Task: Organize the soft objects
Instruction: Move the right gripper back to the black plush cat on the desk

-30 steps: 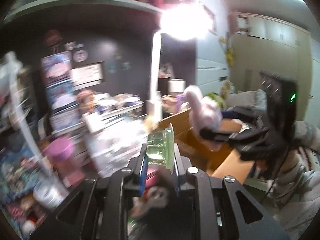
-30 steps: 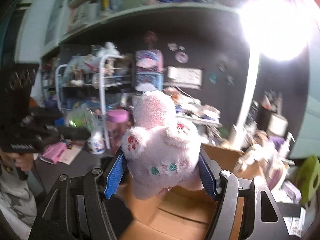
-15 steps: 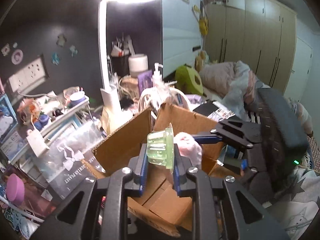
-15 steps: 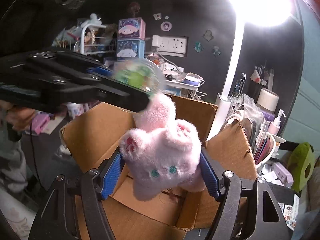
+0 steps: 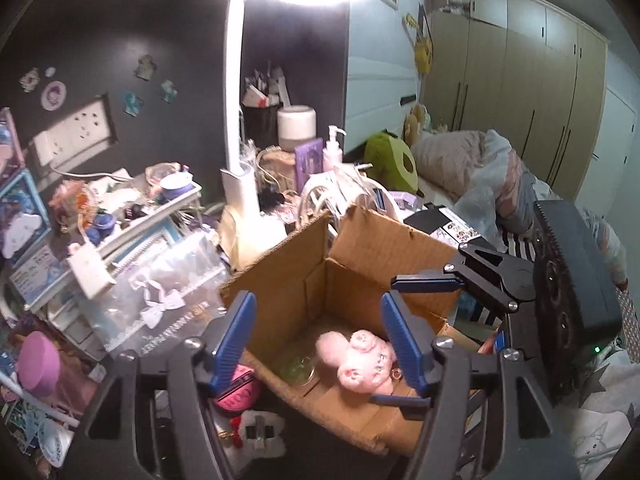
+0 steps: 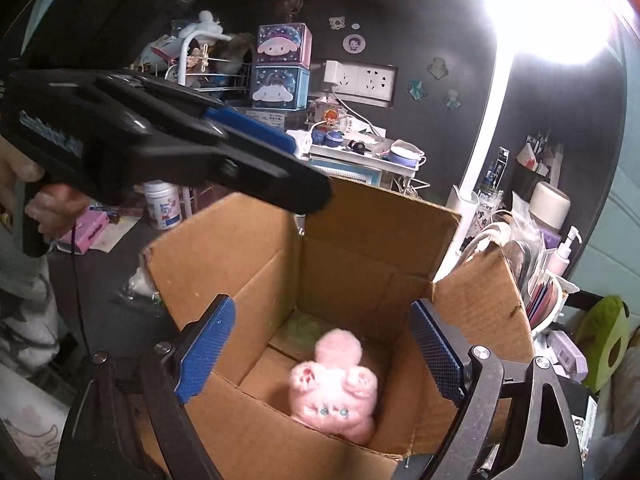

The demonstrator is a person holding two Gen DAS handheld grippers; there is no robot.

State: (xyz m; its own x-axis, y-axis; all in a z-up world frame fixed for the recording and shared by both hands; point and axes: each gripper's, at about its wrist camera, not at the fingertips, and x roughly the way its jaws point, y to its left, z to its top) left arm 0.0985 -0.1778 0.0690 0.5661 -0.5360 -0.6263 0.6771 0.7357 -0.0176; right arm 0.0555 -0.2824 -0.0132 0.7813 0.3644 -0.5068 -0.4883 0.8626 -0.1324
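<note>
An open cardboard box (image 5: 280,280) (image 6: 360,232) stands in front of both grippers. A pink plush toy (image 5: 360,362) (image 6: 334,390) lies on its floor. A pale green see-through soft object (image 5: 294,366) lies beside it, faint in the right wrist view (image 6: 304,326). My left gripper (image 5: 318,340) is open and empty above the box; it also shows in the right wrist view (image 6: 280,168). My right gripper (image 6: 320,354) is open and empty above the plush; it shows from the side in the left wrist view (image 5: 412,336).
A cluttered desk surrounds the box: a white lamp post (image 5: 236,120), shelf rack (image 6: 360,160), bottles (image 5: 332,152), a clear bag (image 5: 168,304), a pink tin (image 5: 236,392) and a small white plush (image 5: 256,432). A bed with bedding (image 5: 480,176) lies right.
Both grippers opened. The pink plush dropped from my right gripper and the green object from my left gripper into the box.
</note>
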